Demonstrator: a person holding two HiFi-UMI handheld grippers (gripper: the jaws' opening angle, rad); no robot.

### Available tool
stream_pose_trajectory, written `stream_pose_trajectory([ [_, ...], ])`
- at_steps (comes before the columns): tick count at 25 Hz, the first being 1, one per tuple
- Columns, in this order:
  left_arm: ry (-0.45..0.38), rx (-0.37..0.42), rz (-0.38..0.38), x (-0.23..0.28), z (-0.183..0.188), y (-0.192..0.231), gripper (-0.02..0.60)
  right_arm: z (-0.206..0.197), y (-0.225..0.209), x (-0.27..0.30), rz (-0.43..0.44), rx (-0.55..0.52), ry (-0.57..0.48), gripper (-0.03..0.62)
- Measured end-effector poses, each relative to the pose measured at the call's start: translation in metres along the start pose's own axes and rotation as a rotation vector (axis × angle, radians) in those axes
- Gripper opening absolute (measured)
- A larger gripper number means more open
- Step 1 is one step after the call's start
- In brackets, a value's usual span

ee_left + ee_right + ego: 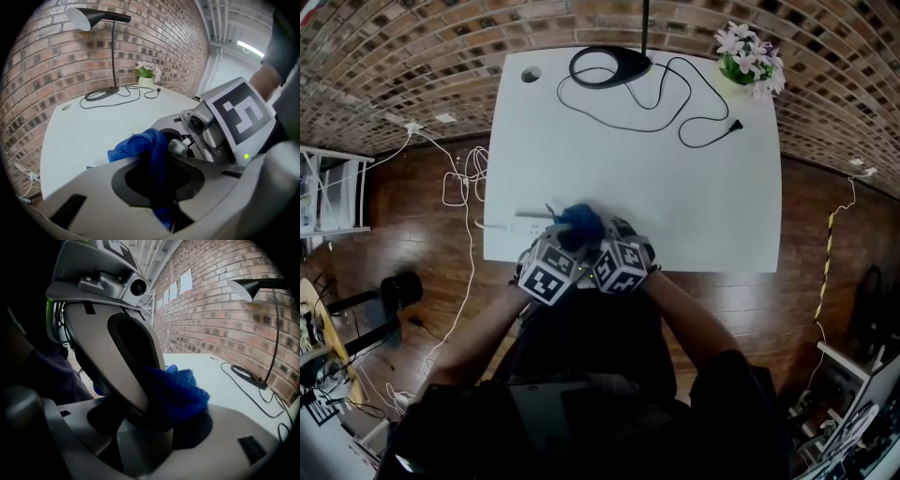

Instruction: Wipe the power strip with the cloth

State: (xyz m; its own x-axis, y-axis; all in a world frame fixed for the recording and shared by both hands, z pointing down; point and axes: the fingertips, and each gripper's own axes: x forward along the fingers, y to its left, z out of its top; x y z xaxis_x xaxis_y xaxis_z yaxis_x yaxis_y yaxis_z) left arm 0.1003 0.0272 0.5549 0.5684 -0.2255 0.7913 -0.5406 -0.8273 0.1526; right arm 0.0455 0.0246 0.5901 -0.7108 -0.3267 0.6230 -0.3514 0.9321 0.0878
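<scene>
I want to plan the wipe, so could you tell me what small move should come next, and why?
Probably slide the left gripper leftward in the head view so its cloth meets the power strip: its jaws pinch the cloth, the strip lies just left of it, and the right gripper stands open.

Landmark: the table point(703, 206). The lamp base point(609, 67) sits at its far edge, mid-width, and the flower pot point(750, 61) on its far right corner. The cord point(675, 98) loops from the base across the far half to a plug point(734, 125) right of centre. The cloth point(579, 221) lies by the near edge, left of centre, with the power strip point(528, 217) just beside it on the left. Your left gripper point(565, 246) and right gripper point(605, 246) meet over that near edge, side by side, at the cloth.
</scene>
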Motion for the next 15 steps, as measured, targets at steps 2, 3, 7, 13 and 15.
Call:
stream_pose_trajectory([
  [2,-0.001,0.0,-0.013,-0.0003,-0.0001,-0.0002,0.067,0.0004,0.0001,0.0001,-0.001,0.011,-0.002,0.296],
  [3,-0.001,0.001,-0.02,-0.0002,-0.0002,-0.0004,0.067,0.0003,0.0001,-0.0002,0.0,0.013,-0.001,0.295],
  [7,-0.016,0.025,-0.037,0.0004,0.0003,-0.0005,0.066,0.0032,-0.0002,-0.0032,0.008,0.025,0.0,0.295],
  [13,-0.025,0.043,-0.071,-0.0005,-0.0005,-0.0005,0.064,0.0016,-0.0004,-0.0036,0.018,0.036,0.012,0.293],
  [15,-0.04,0.057,-0.071,-0.0014,-0.0028,0.0009,0.066,0.0017,0.0001,-0.0034,0.023,0.031,0.012,0.291],
])
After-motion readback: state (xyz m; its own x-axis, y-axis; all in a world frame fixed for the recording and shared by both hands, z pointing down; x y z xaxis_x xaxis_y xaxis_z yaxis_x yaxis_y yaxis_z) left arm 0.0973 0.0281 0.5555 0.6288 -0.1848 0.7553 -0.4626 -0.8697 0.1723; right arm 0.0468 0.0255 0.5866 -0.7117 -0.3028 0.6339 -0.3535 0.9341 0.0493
